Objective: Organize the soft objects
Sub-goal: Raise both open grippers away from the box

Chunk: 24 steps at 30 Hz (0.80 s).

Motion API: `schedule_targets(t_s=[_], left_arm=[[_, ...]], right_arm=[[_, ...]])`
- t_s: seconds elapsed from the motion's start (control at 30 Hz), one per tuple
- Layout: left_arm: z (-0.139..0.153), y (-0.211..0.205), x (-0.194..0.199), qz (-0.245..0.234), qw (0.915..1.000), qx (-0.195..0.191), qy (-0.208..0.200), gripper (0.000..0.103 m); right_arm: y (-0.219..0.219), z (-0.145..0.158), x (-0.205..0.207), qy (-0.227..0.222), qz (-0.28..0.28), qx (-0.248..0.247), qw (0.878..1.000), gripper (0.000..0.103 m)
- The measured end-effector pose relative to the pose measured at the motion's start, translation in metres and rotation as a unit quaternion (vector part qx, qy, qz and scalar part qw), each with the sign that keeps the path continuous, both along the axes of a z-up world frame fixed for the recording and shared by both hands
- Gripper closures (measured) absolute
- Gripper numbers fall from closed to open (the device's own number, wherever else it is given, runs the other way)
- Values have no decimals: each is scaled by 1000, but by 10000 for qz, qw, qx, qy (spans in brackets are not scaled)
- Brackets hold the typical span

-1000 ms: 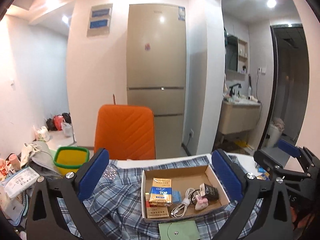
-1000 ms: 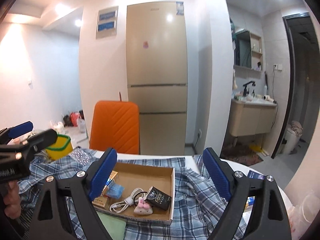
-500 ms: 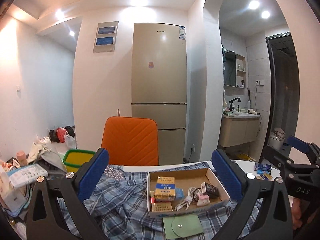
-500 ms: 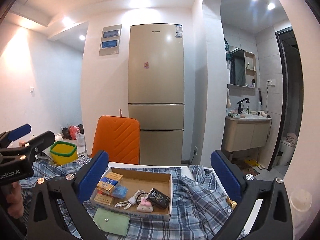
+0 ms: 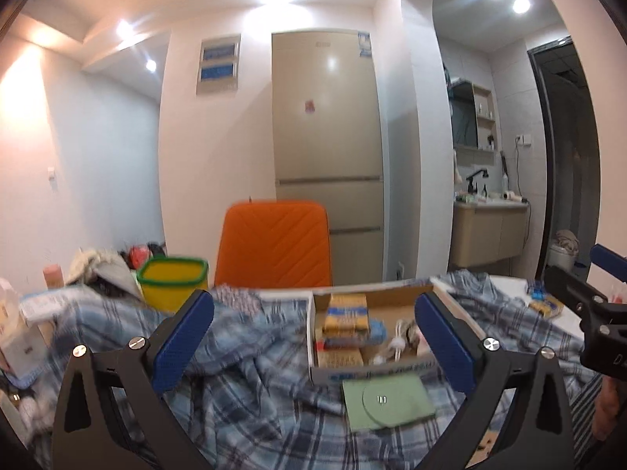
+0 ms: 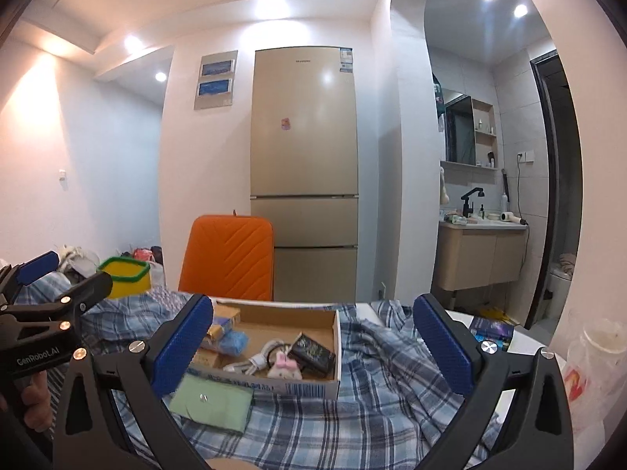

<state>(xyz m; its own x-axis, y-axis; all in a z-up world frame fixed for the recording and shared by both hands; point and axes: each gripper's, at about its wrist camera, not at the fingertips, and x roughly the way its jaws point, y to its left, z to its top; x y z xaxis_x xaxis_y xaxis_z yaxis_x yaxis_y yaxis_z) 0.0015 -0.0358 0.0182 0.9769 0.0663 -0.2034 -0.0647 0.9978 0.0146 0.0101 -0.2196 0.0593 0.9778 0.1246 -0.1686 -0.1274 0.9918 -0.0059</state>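
A blue plaid shirt (image 5: 243, 391) (image 6: 384, 391) lies rumpled across the table. On it stands an open cardboard box (image 5: 372, 373) (image 6: 337, 337) holding packets, a white cable, a dark packet and a pink bunny charm (image 6: 285, 366). A flat green pouch (image 5: 388, 399) (image 6: 213, 399) rests on the shirt in front of the box. My left gripper (image 5: 313, 313) hovers open over the shirt, left of the box. My right gripper (image 6: 313, 309) hangs wide open just in front of the box, nothing between its fingers. Each gripper shows at the edge of the other's view.
An orange chair (image 5: 274, 243) (image 6: 231, 254) stands behind the table, a beige fridge (image 6: 303, 172) behind it. A yellow bin with a green rim (image 5: 172, 282) and piled clutter sit at the left. A clear plastic cup (image 6: 595, 352) stands at the right edge.
Both grippers have sunk lower towards the table, so the shirt and box now appear flatter and closer. The right gripper's jaws spread wider.
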Motion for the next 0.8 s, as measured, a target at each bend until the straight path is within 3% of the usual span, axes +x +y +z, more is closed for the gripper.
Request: schedule_targets(t_s=[0.23,0.33,0.47,0.8], left_arm=[[-18,14,4,-124,9985,-459,254,1],[-21,13,1,16,9986,-468,226,1],[-20,11,0,210,9990,-333,197,1],[-16,14,-14,43,9989,-426,-173,1]], right_arm=[[-13,-18,-4,-59,301,384,9988,0],[-20,-20,-7,-126,384,573,9975,0],[-17,-20,-12,-252,457,527,9972,0],[-4,-21,-14,-236,321,183,9990,0]])
